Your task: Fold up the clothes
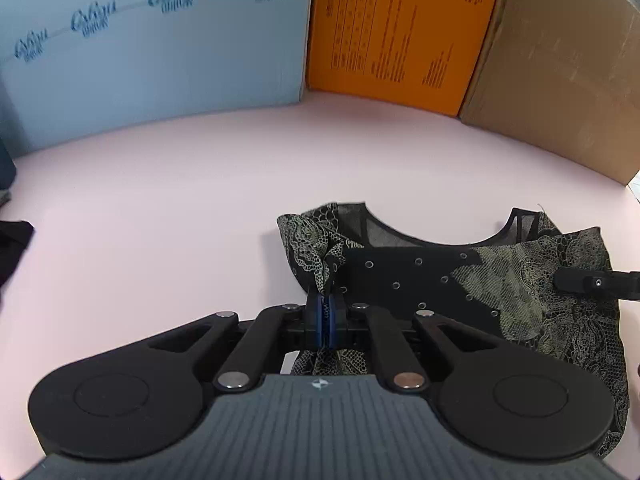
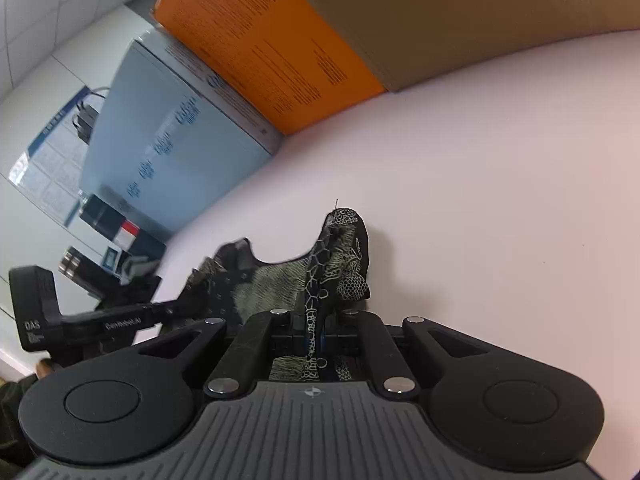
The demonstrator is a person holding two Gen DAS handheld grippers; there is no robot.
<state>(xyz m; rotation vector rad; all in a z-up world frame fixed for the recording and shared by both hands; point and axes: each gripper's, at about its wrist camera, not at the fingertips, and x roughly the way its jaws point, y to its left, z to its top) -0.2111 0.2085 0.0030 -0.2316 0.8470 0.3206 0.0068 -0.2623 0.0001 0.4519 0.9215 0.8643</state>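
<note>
A black sleeveless top (image 1: 420,280) w/ pale lace print and small metal eyelets lies on a pale pink table (image 1: 180,200), neckline toward three upright boards at the back: blue (image 1: 160,48), orange (image 1: 392,24), brown cardboard (image 1: 560,60).

Left gripper (image 1: 327,312): jaws clenched on a bunched shoulder of the top, cloth pinched between the blue pads. Right gripper (image 2: 316,332): jaws also clamped, grasping the other shoulder strap, which stands up in a ridge above the fingers. The right gripper's finger shows at the right edge of the left view.

Judgement: step is the start of a fold, both shoulders held. To do it well: lift both sides evenly, keep the neckline edge taut btwn grippers, carry it toward the hem w/o dragging the body, and lay it flat before letting go. Risk: thin lace may slip or bunch.
</note>
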